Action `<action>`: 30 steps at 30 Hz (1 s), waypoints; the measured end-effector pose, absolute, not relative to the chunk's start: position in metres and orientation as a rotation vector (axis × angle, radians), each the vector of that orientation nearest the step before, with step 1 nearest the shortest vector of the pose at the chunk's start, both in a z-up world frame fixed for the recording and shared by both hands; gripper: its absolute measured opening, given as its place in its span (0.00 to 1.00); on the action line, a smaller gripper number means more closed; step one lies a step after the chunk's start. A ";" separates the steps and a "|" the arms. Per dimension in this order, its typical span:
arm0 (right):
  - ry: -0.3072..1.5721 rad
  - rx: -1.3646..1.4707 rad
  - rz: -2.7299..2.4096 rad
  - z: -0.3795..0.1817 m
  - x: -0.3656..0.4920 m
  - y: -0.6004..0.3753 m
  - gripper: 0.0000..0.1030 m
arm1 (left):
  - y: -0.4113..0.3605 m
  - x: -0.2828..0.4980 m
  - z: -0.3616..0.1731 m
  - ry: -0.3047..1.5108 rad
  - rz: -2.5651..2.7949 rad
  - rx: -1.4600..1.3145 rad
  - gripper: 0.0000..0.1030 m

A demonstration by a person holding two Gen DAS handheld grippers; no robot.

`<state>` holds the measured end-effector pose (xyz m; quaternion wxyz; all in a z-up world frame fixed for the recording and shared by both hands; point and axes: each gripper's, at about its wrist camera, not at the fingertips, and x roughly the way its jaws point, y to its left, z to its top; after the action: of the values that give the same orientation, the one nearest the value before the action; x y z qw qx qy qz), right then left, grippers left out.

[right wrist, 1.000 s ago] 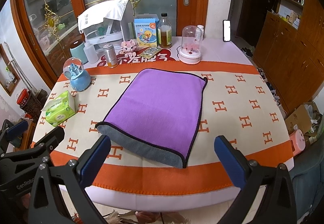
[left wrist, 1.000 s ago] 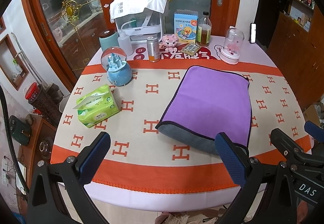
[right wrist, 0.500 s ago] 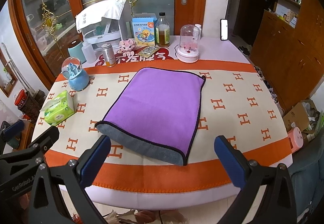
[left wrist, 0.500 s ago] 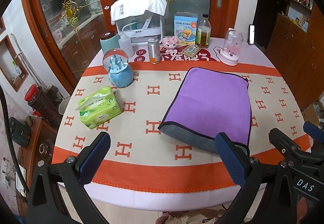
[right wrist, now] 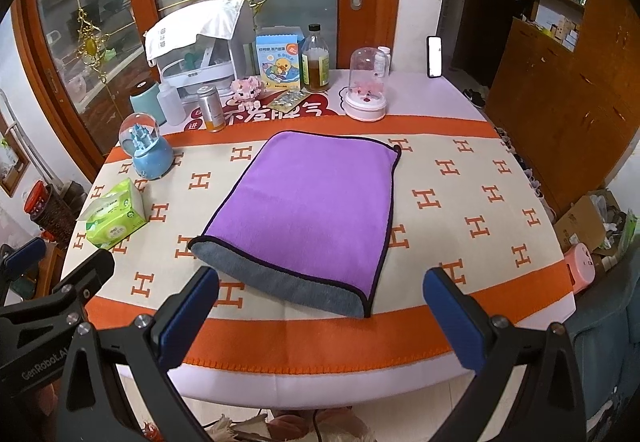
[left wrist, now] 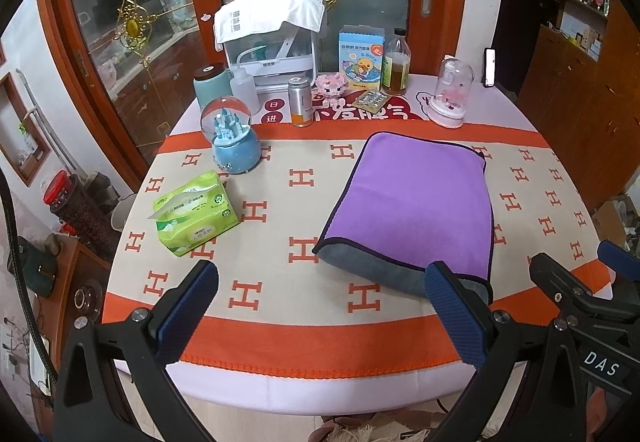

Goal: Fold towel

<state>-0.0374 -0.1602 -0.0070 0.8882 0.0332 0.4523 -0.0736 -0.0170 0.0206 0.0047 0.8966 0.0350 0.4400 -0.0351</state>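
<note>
A purple towel (left wrist: 416, 198) with a grey underside lies folded flat on the table, its grey fold toward the near edge; it also shows in the right wrist view (right wrist: 316, 202). My left gripper (left wrist: 320, 314) is open and empty, held above the table's near edge, left of the towel. My right gripper (right wrist: 320, 318) is open and empty, held above the near edge just in front of the towel. Neither touches the towel.
A round table with an orange-and-cream H-pattern cloth (left wrist: 280, 202). A green tissue pack (left wrist: 192, 214) and a blue snow globe (left wrist: 234, 138) stand at left. Bottles, a can (left wrist: 301, 102), a box (left wrist: 362, 58) and a glass dome (left wrist: 452, 94) line the far side.
Both grippers have drawn back slightly from the table, so the towel looks a little farther off. The towel has not moved.
</note>
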 end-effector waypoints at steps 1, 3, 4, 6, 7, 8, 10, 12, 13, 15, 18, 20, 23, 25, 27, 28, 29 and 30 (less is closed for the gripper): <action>0.940 0.069 -0.154 -0.007 -0.037 -0.160 0.99 | 0.021 -0.017 0.005 0.910 -0.074 0.072 0.99; 0.939 0.068 -0.157 -0.007 -0.038 -0.159 0.99 | 0.021 -0.017 0.005 0.913 -0.073 0.072 0.99; 0.940 0.067 -0.158 -0.007 -0.038 -0.159 0.99 | 0.021 -0.017 0.005 0.915 -0.074 0.071 0.99; 0.943 0.066 -0.159 -0.007 -0.038 -0.157 0.99 | 0.021 -0.017 0.005 0.916 -0.075 0.070 0.99; 0.944 0.067 -0.159 -0.008 -0.037 -0.157 0.99 | 0.021 -0.016 0.005 0.917 -0.076 0.070 0.99; 0.944 0.067 -0.160 -0.008 -0.037 -0.157 0.99 | 0.022 -0.016 0.005 0.917 -0.077 0.070 0.99; 0.945 0.068 -0.162 -0.008 -0.037 -0.157 0.99 | 0.022 -0.016 0.005 0.916 -0.079 0.069 0.99; 0.948 0.066 -0.169 -0.008 -0.036 -0.155 0.99 | 0.022 -0.016 0.005 0.918 -0.080 0.073 0.99; 0.950 0.067 -0.171 -0.009 -0.036 -0.155 0.99 | 0.022 -0.016 0.004 0.920 -0.082 0.074 0.99; 0.954 0.070 -0.171 -0.010 -0.036 -0.154 0.99 | 0.023 -0.014 0.003 0.925 -0.087 0.075 0.99; 0.953 0.069 -0.181 -0.010 -0.037 -0.152 0.99 | 0.026 -0.011 0.001 0.930 -0.093 0.079 0.99; 0.949 0.069 -0.188 -0.009 -0.038 -0.149 0.99 | 0.027 -0.010 -0.001 0.932 -0.100 0.079 0.99; 0.947 0.067 -0.200 -0.010 -0.041 -0.147 0.99 | 0.029 -0.009 -0.004 0.938 -0.115 0.080 0.99; 0.949 0.070 -0.208 -0.011 -0.042 -0.146 0.99 | 0.029 -0.007 -0.005 0.943 -0.128 0.081 0.99; 0.950 0.070 -0.219 -0.011 -0.043 -0.145 0.99 | 0.030 -0.007 -0.006 0.942 -0.139 0.082 0.99; 0.951 0.070 -0.222 -0.011 -0.043 -0.145 0.99 | 0.030 -0.008 -0.007 0.942 -0.144 0.081 0.99; 0.952 0.069 -0.227 -0.012 -0.044 -0.144 0.99 | 0.031 -0.008 -0.008 0.942 -0.149 0.079 0.99; 0.954 0.065 -0.231 -0.013 -0.044 -0.143 0.99 | 0.031 -0.006 -0.009 0.943 -0.152 0.080 0.99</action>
<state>-0.0444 -0.1434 -0.0125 0.8814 0.0311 0.4580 -0.1109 -0.0065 0.0308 -0.0092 0.8874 0.0383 0.4536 -0.0729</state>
